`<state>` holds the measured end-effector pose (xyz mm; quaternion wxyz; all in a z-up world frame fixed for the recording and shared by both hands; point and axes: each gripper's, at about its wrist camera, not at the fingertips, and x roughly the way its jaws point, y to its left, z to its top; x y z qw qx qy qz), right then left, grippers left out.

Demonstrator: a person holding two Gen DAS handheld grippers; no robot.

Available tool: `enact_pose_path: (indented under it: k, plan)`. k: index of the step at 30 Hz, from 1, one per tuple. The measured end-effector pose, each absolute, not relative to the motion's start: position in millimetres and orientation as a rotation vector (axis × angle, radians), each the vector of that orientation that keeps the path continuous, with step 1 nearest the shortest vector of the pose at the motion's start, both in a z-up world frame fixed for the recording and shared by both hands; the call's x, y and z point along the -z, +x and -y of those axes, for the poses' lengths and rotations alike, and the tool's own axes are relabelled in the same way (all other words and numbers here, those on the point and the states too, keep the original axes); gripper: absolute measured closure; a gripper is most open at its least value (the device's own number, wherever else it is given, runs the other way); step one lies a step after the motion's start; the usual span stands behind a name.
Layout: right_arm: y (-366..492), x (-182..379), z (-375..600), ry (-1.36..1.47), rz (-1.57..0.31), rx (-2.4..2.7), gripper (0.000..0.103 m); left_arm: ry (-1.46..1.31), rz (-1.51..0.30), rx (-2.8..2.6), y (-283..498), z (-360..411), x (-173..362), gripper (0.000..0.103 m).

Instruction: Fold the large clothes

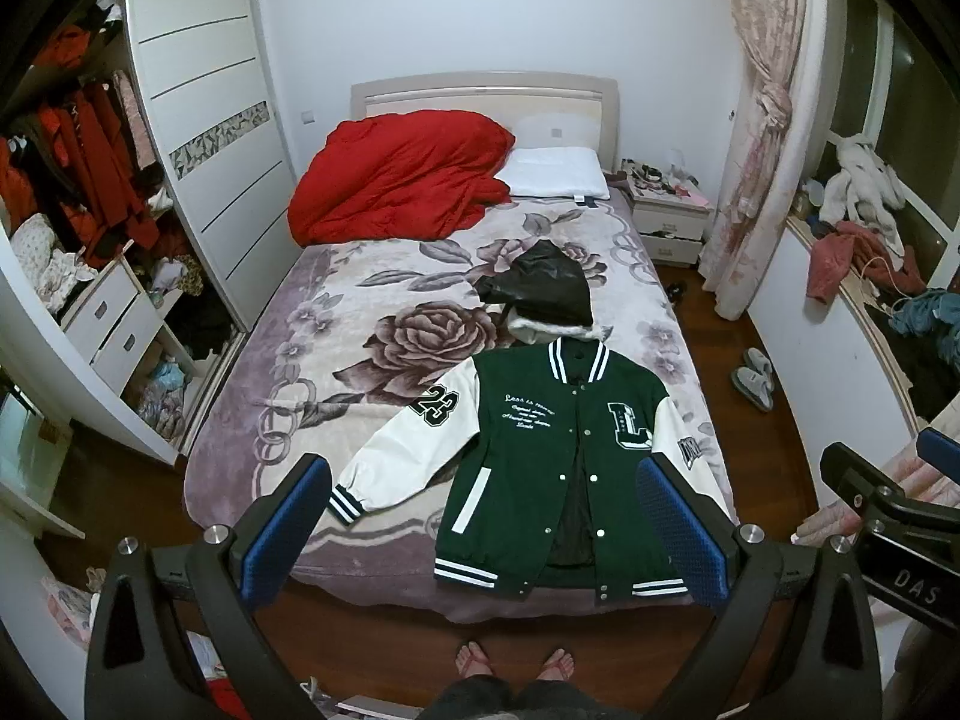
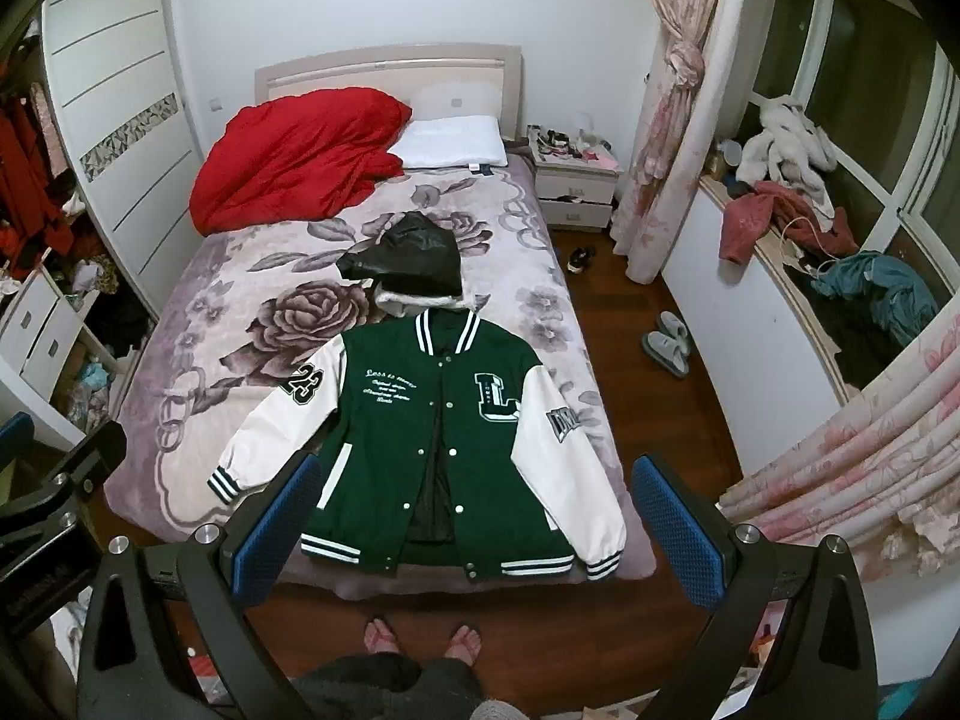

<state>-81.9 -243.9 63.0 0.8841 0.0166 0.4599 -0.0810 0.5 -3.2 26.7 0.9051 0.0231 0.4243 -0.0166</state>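
The varsity jacket [image 1: 558, 468] lies flat at the foot of the bed [image 1: 336, 360], front up, collar toward the headboard [image 1: 480, 93], hem at the near edge. Its sleeves spread out to either side — the left one angled away from the body, the right one along the bed's right edge. Just behind the collar lies a hooded garment [image 1: 543, 294]. Farther back, a bunched quilt [image 1: 396, 174] sits at the head of the bed on the left, with a pillow [image 1: 555, 174] to its right. A nightstand [image 1: 666, 219] stands right of the bed's head; a wardrobe [image 1: 204, 138] runs along the left. Slippers [image 1: 753, 378] rest on the floor right of the bed. The person's feet [image 2: 420, 639] stand before the bed's foot.
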Motion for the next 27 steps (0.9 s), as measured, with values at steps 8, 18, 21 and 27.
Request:
enact_pose_path:
  k: [8,18,21,27]
  plan:
    - [-80.6,-66.9,243.2,0.034,-0.957,0.168,0.0,0.046,-0.873,0.034,2.2,3.7,-28.2,0.0]
    - [-79.4,-71.3,241.8,0.033,-0.953,0.169,0.0,0.042,-0.87,0.034,1.6,2.6,-27.5,0.0]
    - [-79.8,-69.7,241.7,0.032,-0.953,0.169,0.0,0.041,-0.869,0.031,4.5,4.6,-28.9,0.0]
    - [-79.1,-71.7,240.4,0.033,-0.953,0.17,0.0,0.042,-0.867,0.031,4.2,3.8,-28.8,0.0]
